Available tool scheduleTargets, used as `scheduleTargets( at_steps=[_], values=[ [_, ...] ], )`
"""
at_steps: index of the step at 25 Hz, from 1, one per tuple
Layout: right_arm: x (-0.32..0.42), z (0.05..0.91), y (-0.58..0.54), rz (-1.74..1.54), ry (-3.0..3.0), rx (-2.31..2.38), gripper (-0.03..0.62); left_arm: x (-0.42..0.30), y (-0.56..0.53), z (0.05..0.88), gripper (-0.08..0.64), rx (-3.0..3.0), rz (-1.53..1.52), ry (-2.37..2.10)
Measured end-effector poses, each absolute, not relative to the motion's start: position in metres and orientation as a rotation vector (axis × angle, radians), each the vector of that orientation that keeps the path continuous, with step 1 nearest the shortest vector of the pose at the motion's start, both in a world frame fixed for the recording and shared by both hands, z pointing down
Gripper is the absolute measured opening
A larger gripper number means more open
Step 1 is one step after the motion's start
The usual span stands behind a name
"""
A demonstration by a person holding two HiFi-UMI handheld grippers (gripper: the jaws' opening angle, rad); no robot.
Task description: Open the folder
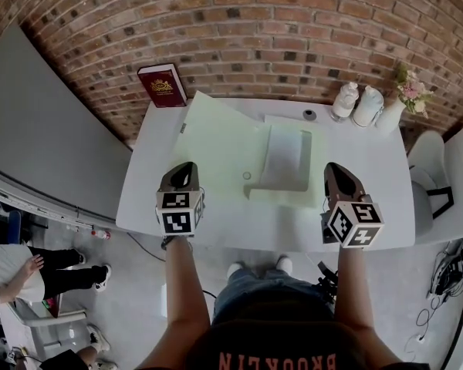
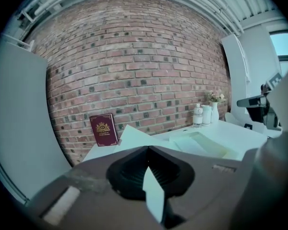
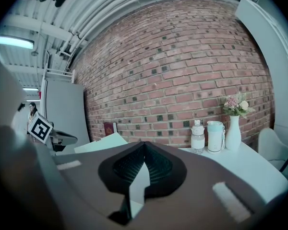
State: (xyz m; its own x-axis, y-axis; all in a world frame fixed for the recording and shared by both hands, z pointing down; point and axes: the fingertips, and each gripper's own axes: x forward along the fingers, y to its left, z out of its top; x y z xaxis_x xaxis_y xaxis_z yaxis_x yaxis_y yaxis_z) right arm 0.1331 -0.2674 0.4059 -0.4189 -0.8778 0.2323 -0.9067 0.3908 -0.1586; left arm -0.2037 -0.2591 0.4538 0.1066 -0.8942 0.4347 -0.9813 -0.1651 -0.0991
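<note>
The left gripper (image 1: 187, 168) and the right gripper (image 1: 334, 169) each have their jaws pressed together with nothing in them. Both hang over the near part of the white table (image 1: 370, 206). The pale green folder (image 1: 224, 141) lies open on it, ahead of and between them, touching neither.

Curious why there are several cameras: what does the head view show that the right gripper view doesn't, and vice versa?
Only the head view: both tongs from above, the left tongs and right tongs, the person's arms, the floor, and the inside of the open folder. Only the right gripper view: the right tongs close up, jaws together with nothing between them, plus ceiling pipes and a lamp. Both: the brick wall, red book, two bottles, flower vase, white table and an edge of the folder.
</note>
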Motion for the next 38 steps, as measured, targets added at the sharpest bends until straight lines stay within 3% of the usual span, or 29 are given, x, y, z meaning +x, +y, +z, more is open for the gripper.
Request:
scheduleTargets(
  at_steps=[22, 38],
  values=[
    [0.186, 0.336, -0.285, 0.027, -2.639, 1.543, -0.003, -0.057, -0.278, 0.333, 0.000, 2.483, 0.222, -1.933],
    [0.180, 0.231, -0.288, -0.247, -2.636, 1.637, -0.003, -0.055, -0.297, 0.225, 0.000, 2.681, -0.034, -1.935]
  ],
)
